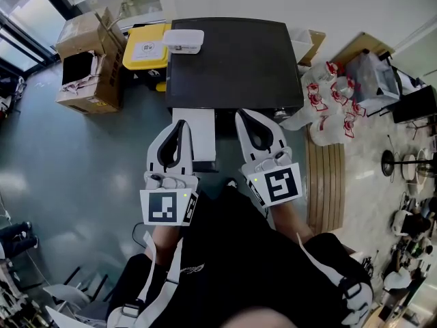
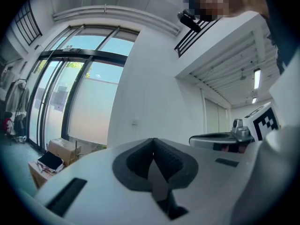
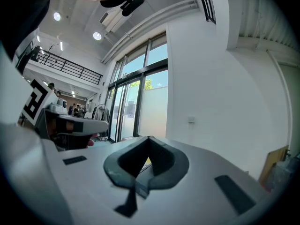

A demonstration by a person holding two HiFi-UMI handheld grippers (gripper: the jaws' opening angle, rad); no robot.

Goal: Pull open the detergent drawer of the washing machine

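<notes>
We see L gripper [image 1: 180, 124] and R gripper [image 1: 241, 115] side by side at the front of the washing machine [image 1: 232, 60], both clenched, nothing btwn jaws. Detergent drawer [image 1: 203, 134] sticks out of the machine front btwn the 2 grippers; L tip overlaps its edge. On the lid: 1 white tray [image 1: 183, 40]. Left of machine: cardboard boxes [image 1: 89, 67], yellow bin [image 1: 147, 46]. Right: plastic bottles [image 1: 331, 101].

Open cardboard boxes [image 1: 89, 63] sit on the floor [image 1: 75, 176] beside a yellow bin [image 1: 145, 46]. Bottles [image 1: 331, 101] with red labels stand far right.
</notes>
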